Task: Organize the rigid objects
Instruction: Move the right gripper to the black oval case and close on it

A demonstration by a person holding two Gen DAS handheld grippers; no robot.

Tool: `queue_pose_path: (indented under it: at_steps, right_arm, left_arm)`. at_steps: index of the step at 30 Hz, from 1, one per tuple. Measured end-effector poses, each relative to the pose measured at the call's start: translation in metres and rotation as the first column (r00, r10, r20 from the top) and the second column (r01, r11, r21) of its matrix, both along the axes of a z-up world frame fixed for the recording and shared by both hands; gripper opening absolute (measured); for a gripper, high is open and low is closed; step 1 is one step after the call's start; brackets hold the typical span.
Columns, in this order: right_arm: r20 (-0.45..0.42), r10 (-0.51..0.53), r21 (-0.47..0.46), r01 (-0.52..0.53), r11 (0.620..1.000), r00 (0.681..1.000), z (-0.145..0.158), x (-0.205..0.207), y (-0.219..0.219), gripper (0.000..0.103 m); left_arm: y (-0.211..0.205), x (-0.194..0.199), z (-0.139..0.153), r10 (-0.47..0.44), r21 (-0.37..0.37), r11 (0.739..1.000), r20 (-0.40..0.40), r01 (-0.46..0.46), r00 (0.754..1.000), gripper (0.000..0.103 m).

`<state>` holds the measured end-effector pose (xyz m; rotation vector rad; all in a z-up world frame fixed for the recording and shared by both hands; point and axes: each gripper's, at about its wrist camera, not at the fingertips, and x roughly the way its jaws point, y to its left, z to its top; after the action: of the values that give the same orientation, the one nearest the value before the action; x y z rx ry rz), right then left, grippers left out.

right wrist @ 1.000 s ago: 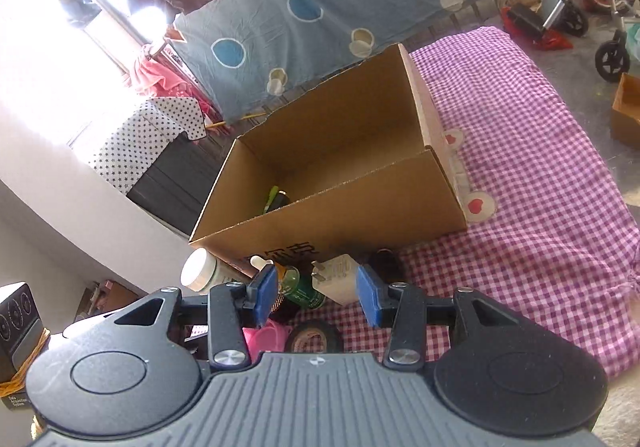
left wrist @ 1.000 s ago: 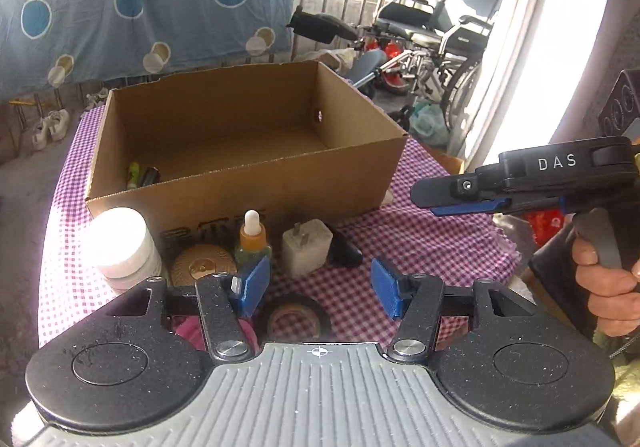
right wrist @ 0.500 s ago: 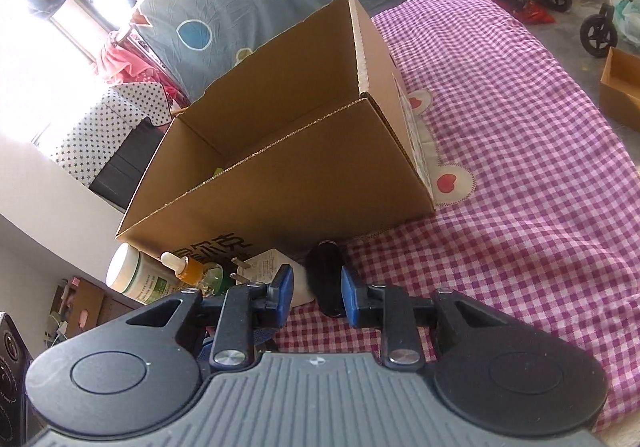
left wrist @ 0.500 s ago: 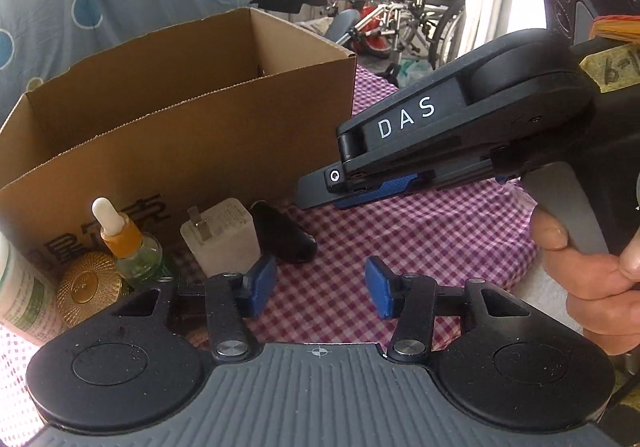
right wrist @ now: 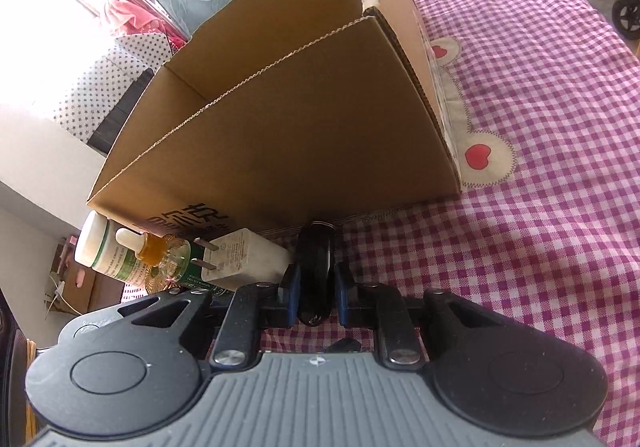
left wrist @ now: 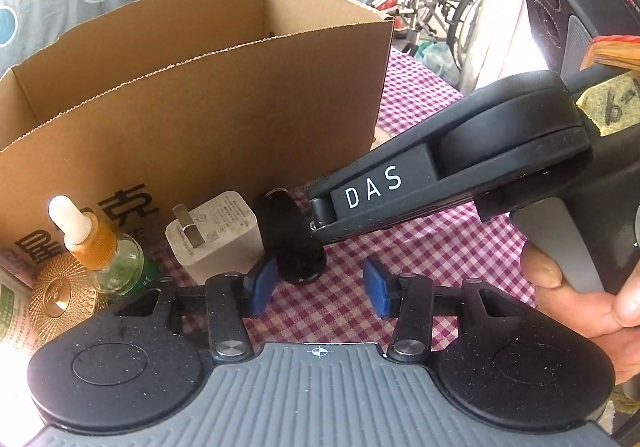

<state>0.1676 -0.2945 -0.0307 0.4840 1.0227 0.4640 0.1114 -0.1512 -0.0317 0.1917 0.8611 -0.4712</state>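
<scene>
A small black oblong object (right wrist: 315, 271) lies on the checked cloth in front of the open cardboard box (right wrist: 288, 119). My right gripper (right wrist: 315, 293) has its blue pads on both sides of it, nearly closed on it. In the left wrist view the same black object (left wrist: 294, 237) sits beside a white charger plug (left wrist: 216, 233), with the right gripper's body (left wrist: 440, 183) coming in from the right. My left gripper (left wrist: 316, 287) is open and empty, low over the cloth just in front of these items.
Left of the charger stand a dropper bottle (left wrist: 100, 247), a gold round lid (left wrist: 60, 297) and a white-green jar (right wrist: 104, 247). The box (left wrist: 192, 99) stands directly behind them. The pink checked cloth (right wrist: 520, 187) stretches to the right. Wheelchairs (left wrist: 432, 7) stand beyond the table.
Both grippers have dropped and moved in close to the items in front of the box. The right gripper has narrowed around the black object.
</scene>
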Motion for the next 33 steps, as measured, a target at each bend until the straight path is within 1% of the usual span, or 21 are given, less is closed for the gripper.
queue_pose_path:
  at_steps: [6,8,11,14,16,19,22,26,29,32,33]
  right_arm:
    - [-0.024,-0.021,0.026,0.022,0.999,0.999,-0.003,-0.019,-0.009,0.018]
    - [-0.040,-0.035,0.037,0.037,0.999,0.999,-0.004,-0.030,-0.014,0.013]
    - [-0.062,-0.054,0.054,0.057,0.997,0.997,-0.008,-0.049,-0.021,0.008]
    - [-0.083,-0.072,0.077,0.078,0.994,0.994,-0.009,-0.063,-0.027,0.009]
    - [-0.092,-0.093,0.089,0.102,0.991,0.991,-0.011,-0.072,-0.032,0.009]
    - [-0.078,-0.143,0.109,0.151,0.983,0.987,-0.010,-0.079,-0.042,0.010]
    - [-0.071,-0.189,0.155,0.198,0.968,0.979,-0.006,-0.077,-0.053,0.011]
    - [-0.069,-0.233,0.180,0.242,0.953,0.970,-0.001,-0.067,-0.064,0.012]
    - [-0.077,-0.251,0.204,0.261,0.943,0.965,-0.001,-0.062,-0.069,0.012]
    - [-0.086,-0.272,0.217,0.285,0.934,0.958,-0.004,-0.061,-0.077,0.012]
    - [-0.092,-0.277,0.223,0.291,0.930,0.956,-0.006,-0.060,-0.079,0.012]
  left_arm:
    - [-0.003,-0.017,0.007,-0.060,-0.013,0.998,0.008,0.060,0.998,0.047]
    - [-0.006,-0.027,0.007,-0.091,-0.010,0.996,0.004,0.091,0.996,0.047]
    - [-0.006,-0.039,0.005,-0.129,-0.020,0.992,-0.026,0.128,0.991,0.047]
    - [-0.003,-0.050,0.007,-0.161,-0.022,0.987,-0.040,0.161,0.986,0.047]
    - [0.000,-0.056,0.010,-0.172,-0.019,0.985,-0.029,0.172,0.985,0.047]
    - [-0.006,-0.055,0.016,-0.167,0.011,0.986,0.029,0.166,0.986,0.047]
    - [-0.013,-0.040,0.017,-0.147,0.045,0.989,0.070,0.144,0.987,0.048]
    - [-0.024,-0.023,0.007,-0.138,0.134,0.983,0.117,0.122,0.983,0.048]
    - [-0.031,-0.012,0.002,-0.138,0.186,0.976,0.123,0.114,0.983,0.048]
    - [-0.035,-0.003,-0.001,-0.122,0.188,0.977,0.091,0.104,0.988,0.048]
    - [-0.035,-0.004,0.000,-0.117,0.181,0.979,0.092,0.099,0.989,0.048]
